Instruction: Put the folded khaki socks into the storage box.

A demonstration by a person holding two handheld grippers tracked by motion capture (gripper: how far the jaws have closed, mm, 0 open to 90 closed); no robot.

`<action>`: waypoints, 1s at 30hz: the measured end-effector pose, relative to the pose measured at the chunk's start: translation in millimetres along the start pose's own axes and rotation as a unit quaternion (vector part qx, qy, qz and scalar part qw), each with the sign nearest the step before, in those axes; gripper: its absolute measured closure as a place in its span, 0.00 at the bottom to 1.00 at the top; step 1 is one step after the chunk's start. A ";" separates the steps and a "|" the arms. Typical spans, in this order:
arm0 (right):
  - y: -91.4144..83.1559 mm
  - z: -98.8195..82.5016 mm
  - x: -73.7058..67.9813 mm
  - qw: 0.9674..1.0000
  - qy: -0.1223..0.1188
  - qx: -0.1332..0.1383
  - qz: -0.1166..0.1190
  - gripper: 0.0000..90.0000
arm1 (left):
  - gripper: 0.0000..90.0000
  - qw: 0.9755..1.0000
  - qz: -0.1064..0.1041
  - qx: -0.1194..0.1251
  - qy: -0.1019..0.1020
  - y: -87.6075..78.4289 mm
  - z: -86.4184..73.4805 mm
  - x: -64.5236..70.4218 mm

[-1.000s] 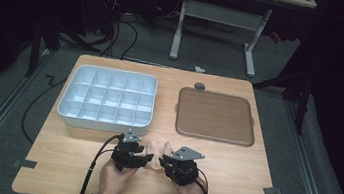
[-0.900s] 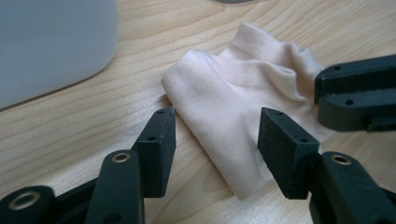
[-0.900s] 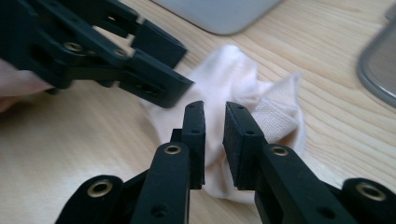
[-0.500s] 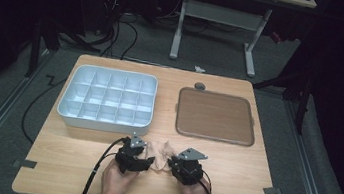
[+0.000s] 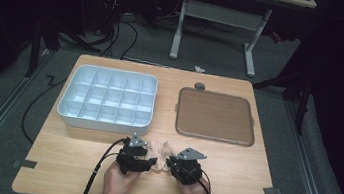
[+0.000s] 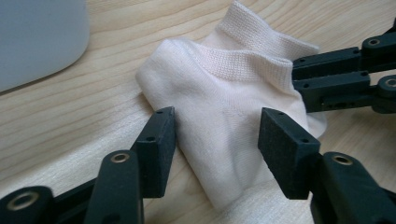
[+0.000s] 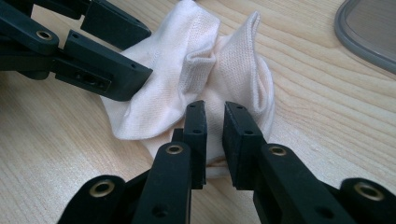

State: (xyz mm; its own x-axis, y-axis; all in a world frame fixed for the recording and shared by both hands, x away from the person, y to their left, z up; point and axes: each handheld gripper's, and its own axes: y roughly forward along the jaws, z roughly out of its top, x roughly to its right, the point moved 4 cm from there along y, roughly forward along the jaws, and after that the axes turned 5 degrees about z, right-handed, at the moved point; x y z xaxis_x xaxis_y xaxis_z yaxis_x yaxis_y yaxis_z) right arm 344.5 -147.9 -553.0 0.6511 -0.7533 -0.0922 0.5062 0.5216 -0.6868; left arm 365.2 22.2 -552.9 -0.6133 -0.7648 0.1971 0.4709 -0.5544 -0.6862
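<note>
Pale wood-grain tabletop (image 5: 249, 188) is carrying a crumpled cream knit sock (image 6: 224, 107) near its front edge. Left tongs (image 6: 217, 133), jaws just closing a little, are straddling the ribbed fabric without pressing. Right tongs (image 7: 214, 121) are pinching a fold of the sock. Bare wood is lying open on either side.

A cream sock (image 6: 224, 107) lies crumpled on the table, between the left gripper (image 6: 217, 135) and the right gripper (image 7: 215, 126), cuff upward.
</note>
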 end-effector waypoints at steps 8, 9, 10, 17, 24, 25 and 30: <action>-2.5 2.1 -0.2 1.000 0.004 0.004 0.004 0.85 | 0.55 1.000 -0.013 0.009 -0.004 -5.6 2.3 -2.4; -3.7 2.6 -0.2 1.000 0.005 0.008 0.005 0.84 | 0.55 1.000 -0.011 0.012 -0.005 -6.6 2.8 -3.3; -5.5 3.3 -0.6 1.000 0.008 0.013 0.007 0.84 | 0.54 1.000 -0.005 0.020 -0.014 -7.4 4.0 -4.0; -17.2 13.4 -12.0 0.999 -0.015 0.033 0.012 0.85 | 0.49 0.999 0.019 0.020 -0.034 -6.0 13.9 -19.1; -8.4 18.3 -22.3 0.999 -0.026 0.023 0.028 0.88 | 0.50 0.999 0.000 0.000 -0.048 4.7 23.3 -21.5; -6.2 17.7 -21.4 0.999 -0.026 0.022 0.028 0.89 | 0.51 0.999 -0.005 -0.002 -0.053 6.4 23.3 -21.5; 0.4 12.0 -18.1 0.999 -0.015 0.010 0.026 0.90 | 0.55 0.998 -0.010 -0.018 -0.056 11.6 20.9 -21.3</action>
State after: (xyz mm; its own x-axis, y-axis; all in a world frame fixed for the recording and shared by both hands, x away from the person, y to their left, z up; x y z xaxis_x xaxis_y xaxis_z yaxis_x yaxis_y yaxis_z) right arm 339.7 -129.2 -543.0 0.6935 -0.7128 -0.1045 0.4831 0.5677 -0.6665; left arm 397.0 25.3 -550.4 -0.5473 -0.7863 0.2867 0.4340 -0.5596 -0.7061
